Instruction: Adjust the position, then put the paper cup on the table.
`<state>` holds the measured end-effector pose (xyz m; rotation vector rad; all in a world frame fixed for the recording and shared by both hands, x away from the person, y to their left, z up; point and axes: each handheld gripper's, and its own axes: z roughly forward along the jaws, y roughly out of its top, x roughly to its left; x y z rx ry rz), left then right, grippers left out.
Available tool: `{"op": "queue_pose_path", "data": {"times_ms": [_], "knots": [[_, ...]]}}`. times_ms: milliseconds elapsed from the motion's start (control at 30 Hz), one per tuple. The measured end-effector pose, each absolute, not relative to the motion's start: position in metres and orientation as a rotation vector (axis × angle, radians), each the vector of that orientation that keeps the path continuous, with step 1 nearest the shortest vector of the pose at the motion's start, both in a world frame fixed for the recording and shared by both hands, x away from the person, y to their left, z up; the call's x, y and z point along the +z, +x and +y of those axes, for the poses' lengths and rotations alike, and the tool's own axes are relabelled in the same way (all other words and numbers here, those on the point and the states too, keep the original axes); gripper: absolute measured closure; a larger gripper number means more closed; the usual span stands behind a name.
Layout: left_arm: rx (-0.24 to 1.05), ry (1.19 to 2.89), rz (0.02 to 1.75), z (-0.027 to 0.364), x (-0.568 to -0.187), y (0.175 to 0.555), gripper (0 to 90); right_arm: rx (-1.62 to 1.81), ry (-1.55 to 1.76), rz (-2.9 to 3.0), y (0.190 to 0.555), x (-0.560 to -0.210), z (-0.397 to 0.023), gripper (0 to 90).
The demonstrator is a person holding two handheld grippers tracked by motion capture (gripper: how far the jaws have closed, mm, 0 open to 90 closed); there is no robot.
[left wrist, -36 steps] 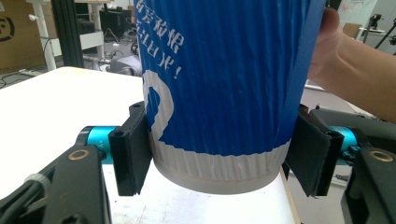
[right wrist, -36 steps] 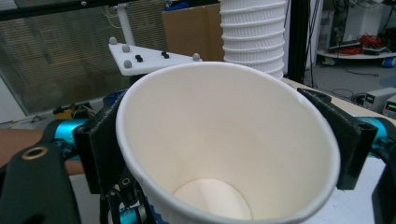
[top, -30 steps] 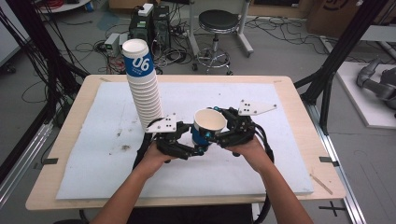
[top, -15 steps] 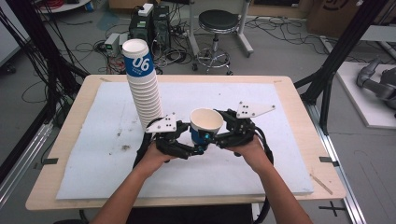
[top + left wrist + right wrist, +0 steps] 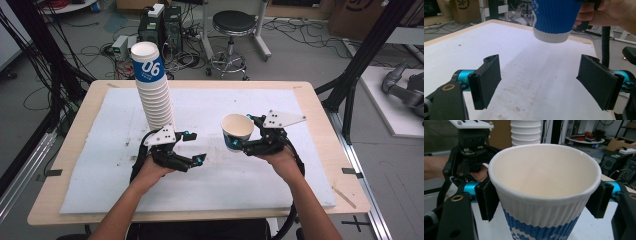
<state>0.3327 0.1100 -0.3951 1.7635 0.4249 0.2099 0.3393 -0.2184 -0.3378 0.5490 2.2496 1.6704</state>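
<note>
Gripping a blue-and-white paper cup (image 5: 237,132) upright between their pads, the right tongs (image 5: 241,145) are holding it above the counter (image 5: 300,115). The left tongs (image 5: 196,147), apart from the cup, have just been opening and are gaping wide with nothing between them, the tall cup stack (image 5: 154,90) standing just behind them.

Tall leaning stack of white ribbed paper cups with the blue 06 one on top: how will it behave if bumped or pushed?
The tall stack of white ribbed paper cups will probably tip: it is narrow at the foot and already leans. It looks light, being empty nested paper, so a low push may slide it across the white table sheet. The ribbed walls likely dent under a hard squeeze.
</note>
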Motion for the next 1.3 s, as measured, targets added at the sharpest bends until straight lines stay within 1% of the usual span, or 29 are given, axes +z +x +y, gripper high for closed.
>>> {"op": "queue_pose_path", "data": {"times_ms": [433,700,1000,1300], "knots": [[0.261,1.737,0.456,0.140,-0.393,0.325,18.5,1.599,0.588,2.237,0.340,-0.346,-0.228,24.5],[0.293,1.741,0.471,0.160,-0.395,0.322,18.5,1.545,0.680,2.203,0.335,-0.361,-0.247,24.5],[0.407,1.687,0.561,0.191,-0.401,0.320,18.5,1.504,0.763,2.142,0.352,-0.372,-0.259,24.6],[0.472,1.665,0.648,0.212,-0.409,0.322,18.5,1.459,0.902,2.121,0.379,-0.390,-0.258,24.5]]}}
